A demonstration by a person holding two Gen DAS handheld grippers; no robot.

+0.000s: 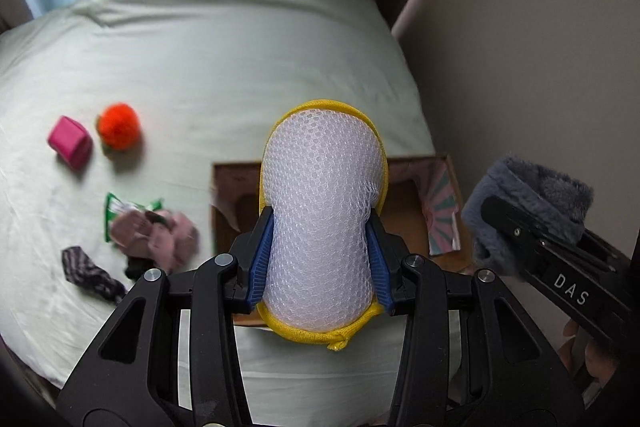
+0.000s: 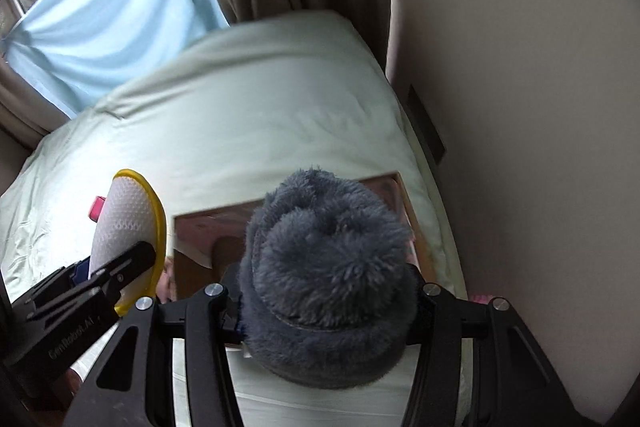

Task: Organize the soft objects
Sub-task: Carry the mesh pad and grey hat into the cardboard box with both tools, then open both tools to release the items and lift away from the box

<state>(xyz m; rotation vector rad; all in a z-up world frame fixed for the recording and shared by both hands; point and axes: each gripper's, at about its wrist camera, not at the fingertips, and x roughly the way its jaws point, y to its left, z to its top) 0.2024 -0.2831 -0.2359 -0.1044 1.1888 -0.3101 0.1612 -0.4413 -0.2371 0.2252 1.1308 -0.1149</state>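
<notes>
Both wrist views look steeply down along their tongs from close above the bed (image 1: 208,59); both share the box (image 1: 408,223) at frame centre, curtains at top; each glimpses the other's tongs.
</notes>
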